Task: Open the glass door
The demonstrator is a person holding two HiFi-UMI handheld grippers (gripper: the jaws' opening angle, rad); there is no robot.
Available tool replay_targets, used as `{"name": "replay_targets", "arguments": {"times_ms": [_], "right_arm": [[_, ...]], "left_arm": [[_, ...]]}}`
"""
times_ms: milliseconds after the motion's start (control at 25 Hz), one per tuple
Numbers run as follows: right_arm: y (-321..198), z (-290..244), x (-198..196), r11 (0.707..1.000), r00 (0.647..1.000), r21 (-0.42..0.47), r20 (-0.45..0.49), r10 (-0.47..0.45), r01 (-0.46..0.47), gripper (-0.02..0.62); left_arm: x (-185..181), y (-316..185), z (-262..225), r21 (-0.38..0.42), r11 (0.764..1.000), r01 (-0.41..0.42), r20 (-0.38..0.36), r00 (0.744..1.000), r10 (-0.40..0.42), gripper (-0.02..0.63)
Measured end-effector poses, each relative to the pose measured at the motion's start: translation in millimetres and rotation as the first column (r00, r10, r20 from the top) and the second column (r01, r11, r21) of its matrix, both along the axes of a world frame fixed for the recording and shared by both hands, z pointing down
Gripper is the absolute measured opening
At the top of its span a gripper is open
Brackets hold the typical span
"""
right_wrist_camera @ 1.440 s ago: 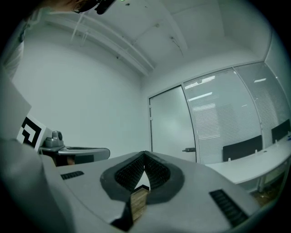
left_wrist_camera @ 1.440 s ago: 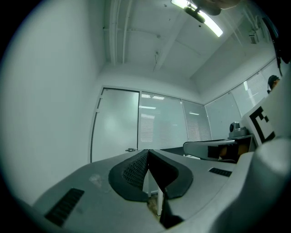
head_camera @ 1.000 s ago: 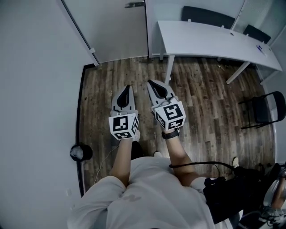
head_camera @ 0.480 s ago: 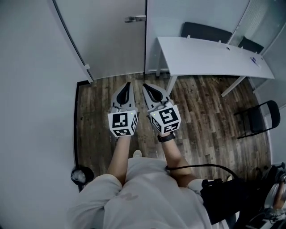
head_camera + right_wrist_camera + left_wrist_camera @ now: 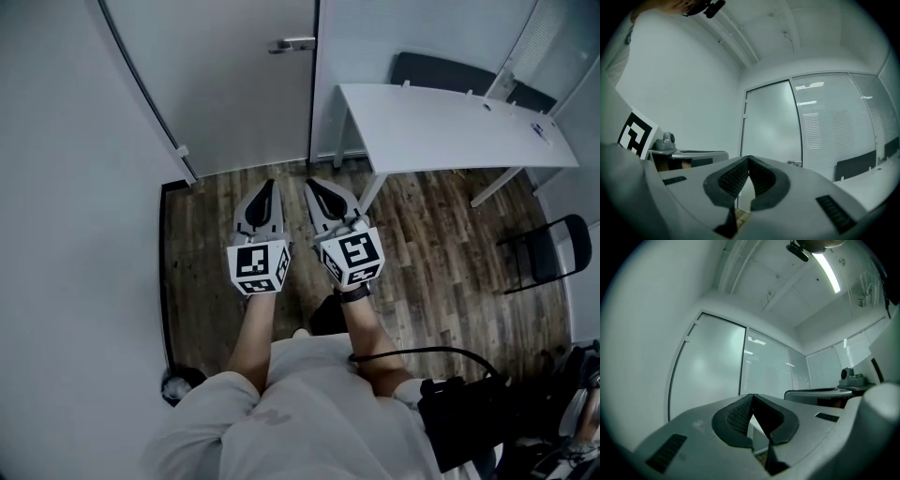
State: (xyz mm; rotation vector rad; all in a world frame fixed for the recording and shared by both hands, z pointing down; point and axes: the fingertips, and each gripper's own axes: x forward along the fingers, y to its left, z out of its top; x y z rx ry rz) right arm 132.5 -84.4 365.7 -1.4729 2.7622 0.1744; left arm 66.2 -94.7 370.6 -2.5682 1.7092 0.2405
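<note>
Far left, the frosted glass door (image 5: 234,84) stands closed, its handle (image 5: 292,44) at its right edge. Nearer me, my left gripper (image 5: 266,186) points toward it, jaws pressed together on nothing. Just beside it, my right gripper (image 5: 315,185) is likewise closed and empty. The white desk (image 5: 450,127) stands far right.

The glass door (image 5: 234,94) is frosted pale grey with a silver handle (image 5: 292,44), and the floor (image 5: 441,244) shows dark brown wood planks. The table (image 5: 450,127) is white and the chair (image 5: 548,251) black. The left gripper (image 5: 267,186) and right gripper (image 5: 312,185) are light grey, their cubes white with black square markers.
</note>
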Motion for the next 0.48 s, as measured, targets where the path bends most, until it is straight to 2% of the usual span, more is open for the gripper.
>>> {"name": "replay_targets", "arguments": {"times_ms": [280, 480], "right_arm": [[-76, 18, -1, 0.999, 0.999, -0.018, -0.002, -0.035, 0.035, 0.003], [-152, 2, 6, 0.998, 0.998, 0.008, 0.015, -0.061, 0.061, 0.003]], "left_arm": [[0, -72, 22, -0.027, 0.999, 0.026, -0.006, 1.0, -0.026, 0.005], [4, -138, 5, 0.01, 0.999, 0.052, 0.003, 0.999, -0.052, 0.005]]}}
